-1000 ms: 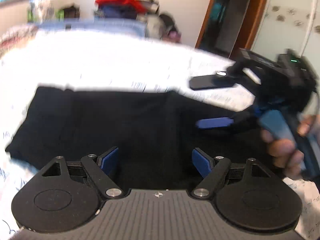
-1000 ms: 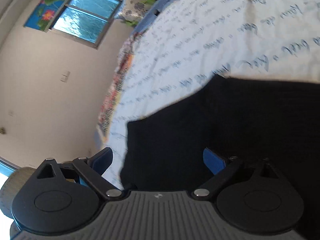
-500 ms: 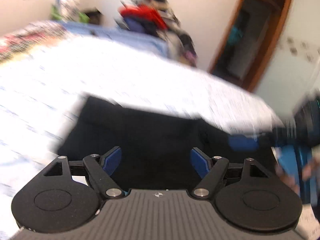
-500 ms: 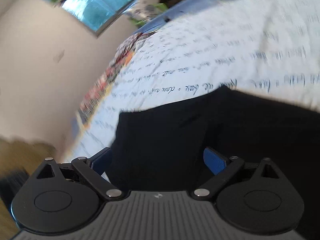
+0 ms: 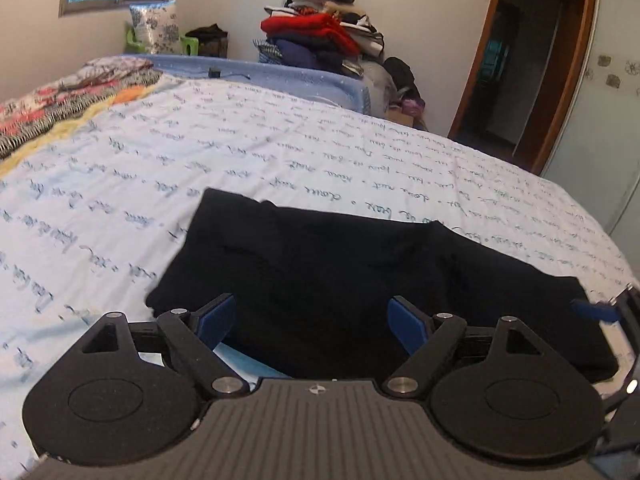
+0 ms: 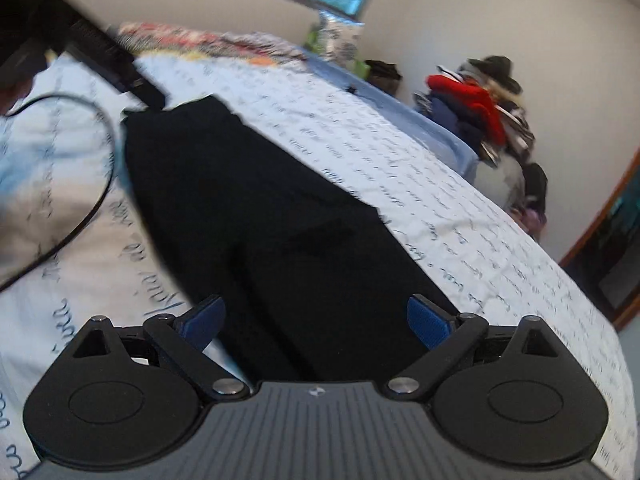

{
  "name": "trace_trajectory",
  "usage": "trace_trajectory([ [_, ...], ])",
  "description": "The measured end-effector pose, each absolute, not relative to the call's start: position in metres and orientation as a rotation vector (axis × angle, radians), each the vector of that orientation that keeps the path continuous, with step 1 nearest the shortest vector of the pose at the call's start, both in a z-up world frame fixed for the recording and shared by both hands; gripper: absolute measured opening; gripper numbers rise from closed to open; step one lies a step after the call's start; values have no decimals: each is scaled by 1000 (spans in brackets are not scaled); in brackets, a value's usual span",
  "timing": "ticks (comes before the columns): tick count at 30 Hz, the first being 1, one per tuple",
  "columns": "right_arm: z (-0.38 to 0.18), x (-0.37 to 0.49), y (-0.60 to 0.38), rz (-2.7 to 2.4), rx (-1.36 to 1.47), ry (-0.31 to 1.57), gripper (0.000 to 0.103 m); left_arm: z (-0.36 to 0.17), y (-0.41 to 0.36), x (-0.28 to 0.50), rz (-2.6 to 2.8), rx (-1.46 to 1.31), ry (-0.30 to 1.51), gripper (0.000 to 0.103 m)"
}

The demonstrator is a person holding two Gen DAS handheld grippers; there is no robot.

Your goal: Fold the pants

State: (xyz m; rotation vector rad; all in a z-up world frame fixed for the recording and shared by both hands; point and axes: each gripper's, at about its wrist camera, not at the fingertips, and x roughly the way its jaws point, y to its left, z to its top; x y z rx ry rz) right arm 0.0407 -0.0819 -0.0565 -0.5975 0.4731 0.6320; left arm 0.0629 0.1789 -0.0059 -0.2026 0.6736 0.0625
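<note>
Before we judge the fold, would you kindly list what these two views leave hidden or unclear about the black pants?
- Left wrist view: the near edge of the black folded pants is hidden behind the left hand-held gripper, whose jaws are opening with nothing between them.
- Right wrist view: the pants' near end is hidden behind the right hand-held gripper.
- Either view: dark fabric hides how many layers.
- Right wrist view: blur smears the white script-printed bedsheet.

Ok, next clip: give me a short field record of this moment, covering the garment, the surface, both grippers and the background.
garment: black fabric pants, lying flat, folded into a block
surface: white bedsheet with blue handwriting print
left gripper: jaws opening, nothing between the pads, above the pants' near edge
right gripper: open, empty, over the pants
background: pile of clothes with a red garment
</note>
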Motion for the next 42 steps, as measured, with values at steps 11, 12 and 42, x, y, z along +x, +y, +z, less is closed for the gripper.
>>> trace_trajectory([
  [11,-93,19,-22,724,-945,371,33,3,190,29,112,-250,669,91],
  [12,-91,16,-21,732,-947,354,33,2,190,29,113,-249,671,91],
  [42,-94,-11,-45,671,-1094,252,96,-8,158,67,-78,-228,722,93],
])
